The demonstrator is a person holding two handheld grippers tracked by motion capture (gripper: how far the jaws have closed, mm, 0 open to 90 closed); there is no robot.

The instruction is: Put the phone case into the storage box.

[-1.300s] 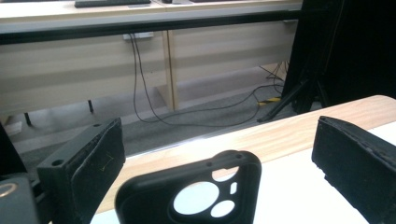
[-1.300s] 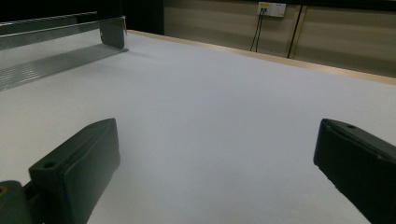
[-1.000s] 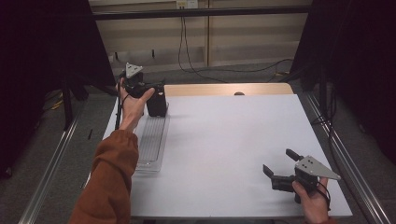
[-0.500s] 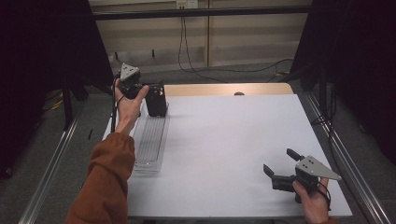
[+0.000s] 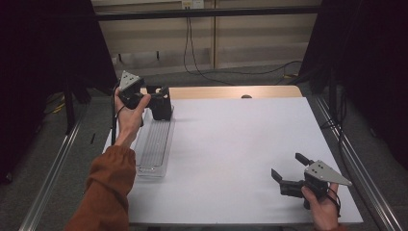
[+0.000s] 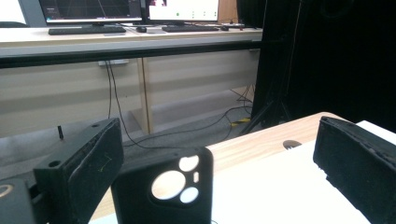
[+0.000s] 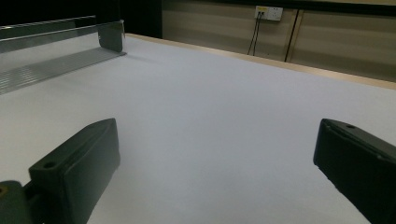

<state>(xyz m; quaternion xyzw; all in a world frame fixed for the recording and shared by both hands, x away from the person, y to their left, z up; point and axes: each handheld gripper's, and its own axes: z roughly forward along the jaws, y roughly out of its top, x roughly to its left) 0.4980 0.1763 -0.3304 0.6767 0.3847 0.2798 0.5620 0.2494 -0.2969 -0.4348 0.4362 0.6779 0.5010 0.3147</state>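
At the far left corner of the white table top (image 5: 240, 144), left gripper (image 5: 155, 96) held up in a hand (image 5: 129, 113), jaws spread wide and closed on nothing, with a black phone case (image 5: 162, 107) standing upright just ahead of them; in the left gripper view, that black phone case (image 6: 163, 189) low between the two jaws and nearer the one at the view's left, camera cut-outs facing the lens, contact with either jaw impossible to tell. Beneath and toward the near side of the case, a clear plastic tray (image 5: 154, 149) lying lengthwise along the left edge of the surface, ribbed bottom bare, the case at its far end, whether inside the tray or just past it not to be told. Rust-coloured sleeve (image 5: 103, 192) running in from the near left corner. Near the right end of the near edge, well apart from case and tray, right gripper (image 5: 288, 168) low over the surface, gripped from behind by the other hand (image 5: 321, 207), jaws likewise parted and empty, pointing toward the left; in the right gripper view, bare white top between the two pads and the clear tray (image 7: 56, 51) far off. Beyond the far edge, a strip of wooden board (image 5: 231, 91) with a round hole in it
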